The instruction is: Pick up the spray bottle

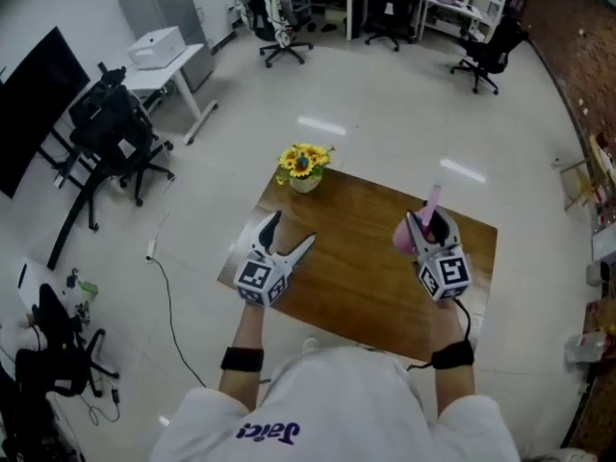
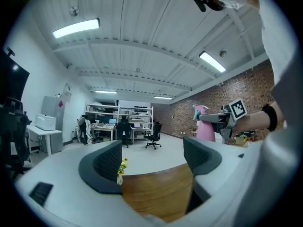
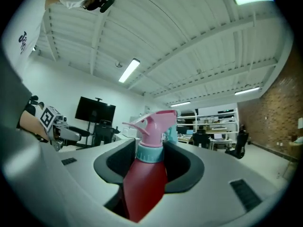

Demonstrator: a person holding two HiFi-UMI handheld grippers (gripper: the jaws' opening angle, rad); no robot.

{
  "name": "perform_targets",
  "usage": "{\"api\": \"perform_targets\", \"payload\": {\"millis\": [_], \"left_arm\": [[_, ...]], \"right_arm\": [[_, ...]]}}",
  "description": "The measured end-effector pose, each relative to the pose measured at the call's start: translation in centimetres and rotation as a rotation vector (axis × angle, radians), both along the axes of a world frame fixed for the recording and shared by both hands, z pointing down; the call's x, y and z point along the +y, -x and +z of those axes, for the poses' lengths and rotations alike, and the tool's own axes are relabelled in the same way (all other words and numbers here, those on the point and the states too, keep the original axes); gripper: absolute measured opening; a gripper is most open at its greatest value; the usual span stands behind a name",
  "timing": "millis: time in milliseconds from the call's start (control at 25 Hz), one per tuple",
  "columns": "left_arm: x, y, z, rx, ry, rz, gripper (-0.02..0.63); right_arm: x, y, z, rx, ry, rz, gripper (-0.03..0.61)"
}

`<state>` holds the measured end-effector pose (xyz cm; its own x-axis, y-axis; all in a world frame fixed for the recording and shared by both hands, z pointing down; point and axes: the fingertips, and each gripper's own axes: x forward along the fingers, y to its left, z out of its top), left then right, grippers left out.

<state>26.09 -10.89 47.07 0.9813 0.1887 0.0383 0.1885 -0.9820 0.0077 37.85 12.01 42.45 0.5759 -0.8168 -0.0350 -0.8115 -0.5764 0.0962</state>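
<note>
The pink spray bottle (image 3: 147, 174) with its pale blue collar and pink trigger head stands between the jaws of my right gripper (image 3: 150, 162), which is shut on it. In the head view the bottle (image 1: 414, 231) is lifted over the right part of the wooden table (image 1: 356, 277), held by that right gripper (image 1: 430, 229). From the left gripper view the bottle (image 2: 203, 126) shows at the right, held level in the air. My left gripper (image 1: 289, 234) hangs open over the table's left side with nothing between its jaws; its dark pads (image 2: 108, 162) frame bare tabletop.
A small pot of yellow flowers (image 1: 304, 166) stands at the table's far left corner. Office chairs (image 1: 115, 133) and a white desk (image 1: 164, 61) stand on the floor to the left. More desks and chairs (image 1: 385, 8) line the back of the room.
</note>
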Motion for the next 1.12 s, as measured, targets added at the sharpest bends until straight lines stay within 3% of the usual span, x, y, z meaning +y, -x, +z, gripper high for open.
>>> {"api": "perform_targets", "payload": {"millis": [160, 280, 440, 680, 920, 1120], "left_arm": [[3.3, -2.5, -1.2, 0.039, -0.028, 0.062, 0.416], [6.3, -3.3, -1.6, 0.057, -0.064, 0.099, 0.416], [9.1, -3.7, -1.2, 0.096, -0.120, 0.093, 0.416], [13.8, -3.1, -0.9, 0.110, 0.012, 0.163, 0.416], [15.9, -2.9, 0.1, 0.081, -0.009, 0.179, 0.416], [16.4, -3.3, 0.9, 0.078, -0.033, 0.167, 0.416]], "right_arm": [[7.4, -0.1, 0.5, 0.010, -0.046, 0.139, 0.184], [12.9, 0.8, 1.9, 0.051, -0.009, 0.281, 0.184], [19.3, 2.6, 3.4, 0.022, -0.084, 0.417, 0.184], [22.8, 6.5, 5.1, -0.014, -0.084, 0.466, 0.184], [23.0, 8.6, 4.7, -0.019, -0.138, 0.481, 0.183], [22.9, 8.1, 4.9, -0.001, -0.118, 0.459, 0.183]]}}
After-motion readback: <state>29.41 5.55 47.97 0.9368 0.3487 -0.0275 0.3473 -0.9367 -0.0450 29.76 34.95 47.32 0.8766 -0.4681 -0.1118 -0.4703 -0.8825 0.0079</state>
